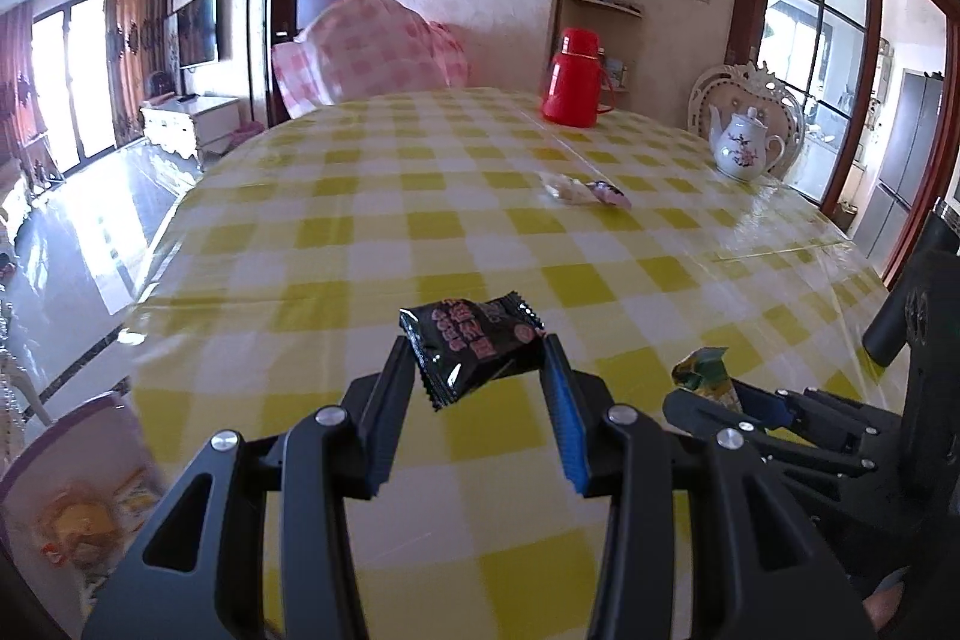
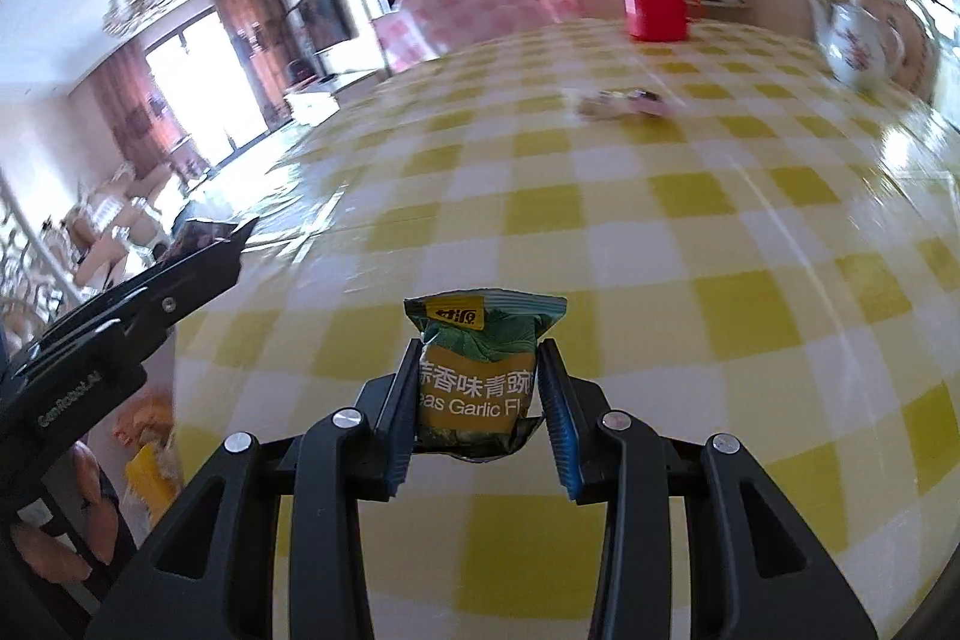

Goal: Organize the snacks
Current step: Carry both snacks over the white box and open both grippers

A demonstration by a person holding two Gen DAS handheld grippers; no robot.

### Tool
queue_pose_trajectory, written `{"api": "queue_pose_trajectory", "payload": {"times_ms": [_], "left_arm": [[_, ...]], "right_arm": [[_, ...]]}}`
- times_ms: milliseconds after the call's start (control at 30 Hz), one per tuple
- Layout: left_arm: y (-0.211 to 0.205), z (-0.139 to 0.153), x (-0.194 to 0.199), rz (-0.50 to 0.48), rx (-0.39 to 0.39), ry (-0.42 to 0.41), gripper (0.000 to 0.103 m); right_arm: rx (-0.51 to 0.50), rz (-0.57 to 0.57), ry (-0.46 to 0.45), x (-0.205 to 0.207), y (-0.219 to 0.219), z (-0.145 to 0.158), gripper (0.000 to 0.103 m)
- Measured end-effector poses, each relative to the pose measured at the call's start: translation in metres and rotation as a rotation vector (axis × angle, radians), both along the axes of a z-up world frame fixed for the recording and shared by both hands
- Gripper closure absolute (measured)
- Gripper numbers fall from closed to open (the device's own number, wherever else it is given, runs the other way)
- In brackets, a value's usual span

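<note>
Left claw (image 1: 480,364) pinches black snack packet (image 1: 474,349) by its sides, held above near table (image 1: 360,232). Right claw (image 2: 478,379) clamps green garlic-pea packet (image 2: 480,364) mid-body. Both look light, crinkly, slippery film; grip the flat middle, gently. Loose wrapped sweets (image 1: 585,191) lie far centre.

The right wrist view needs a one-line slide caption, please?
Right gripper clamps a green garlic-pea packet above the yellow checked table.
</note>
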State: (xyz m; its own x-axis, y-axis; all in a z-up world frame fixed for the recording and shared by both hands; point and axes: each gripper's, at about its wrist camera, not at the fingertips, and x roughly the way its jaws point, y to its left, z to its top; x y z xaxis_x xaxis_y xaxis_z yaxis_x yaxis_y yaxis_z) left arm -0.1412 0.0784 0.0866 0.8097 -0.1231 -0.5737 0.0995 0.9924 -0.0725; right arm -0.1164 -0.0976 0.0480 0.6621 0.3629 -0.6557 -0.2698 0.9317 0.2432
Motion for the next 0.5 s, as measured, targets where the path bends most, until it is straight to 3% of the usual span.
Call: {"api": "queue_pose_trajectory", "payload": {"times_ms": [500], "left_arm": [[0.089,-0.018,-0.037,0.119,0.038,0.052,0.060]], "right_arm": [[-0.066,0.284,-0.039,-0.050,0.115,0.008,0.066]]}}
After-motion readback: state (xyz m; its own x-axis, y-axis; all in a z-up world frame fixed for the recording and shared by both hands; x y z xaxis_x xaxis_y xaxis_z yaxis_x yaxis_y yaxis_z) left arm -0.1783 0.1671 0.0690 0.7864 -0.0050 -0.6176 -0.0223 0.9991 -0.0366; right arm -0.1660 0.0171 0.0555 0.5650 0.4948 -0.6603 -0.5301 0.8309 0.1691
